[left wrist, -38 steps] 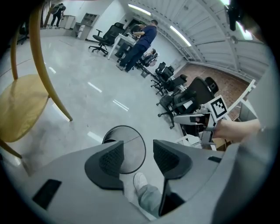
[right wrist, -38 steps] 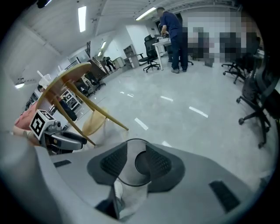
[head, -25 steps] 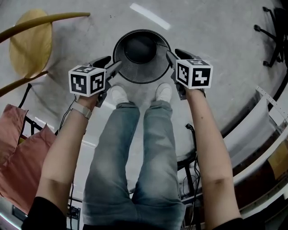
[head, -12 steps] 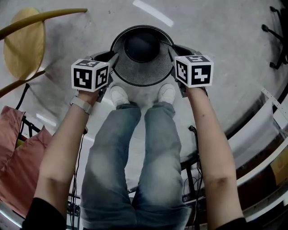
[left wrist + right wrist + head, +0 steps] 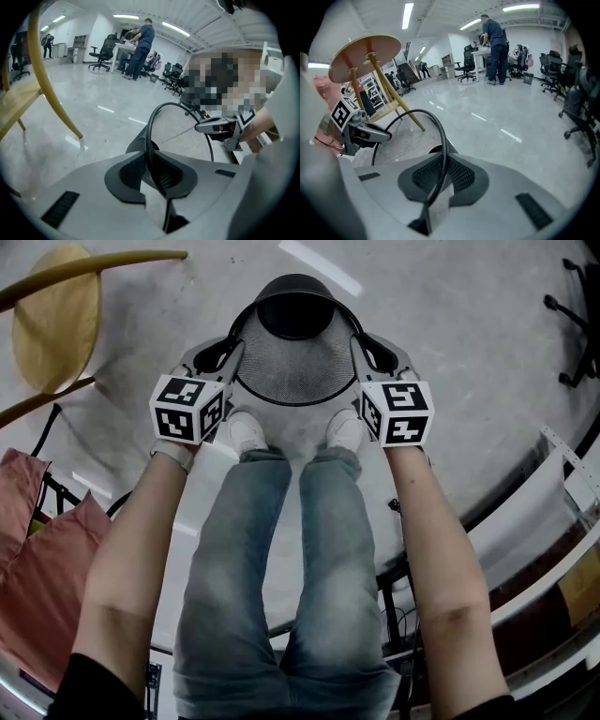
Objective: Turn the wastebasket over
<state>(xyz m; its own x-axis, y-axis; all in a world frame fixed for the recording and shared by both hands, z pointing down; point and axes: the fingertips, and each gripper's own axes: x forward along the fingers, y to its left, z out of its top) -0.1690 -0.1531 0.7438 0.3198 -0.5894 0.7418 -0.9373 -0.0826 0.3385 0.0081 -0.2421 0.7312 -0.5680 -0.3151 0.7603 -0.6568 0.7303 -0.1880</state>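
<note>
The wastebasket (image 5: pixel 295 367) is fine black wire mesh, matt and half see-through, finished with a smooth dark rim (image 5: pixel 292 403). The floor (image 5: pixel 459 324) is grey, hard and polished, glossy enough to mirror the ceiling lights. The stool (image 5: pixel 52 320) is pale smooth wood, the jeans (image 5: pixel 281 568) faded denim, the pink cloth (image 5: pixel 33 559) soft and matt.

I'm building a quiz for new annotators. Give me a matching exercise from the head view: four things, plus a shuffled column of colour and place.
1 wastebasket
2 stool
3 shoes
4 cloth

a pink, lower left
b white, just below the wastebasket
c black mesh, top centre
d yellow wood, upper left

Pairs: 1-c, 2-d, 3-b, 4-a
</note>
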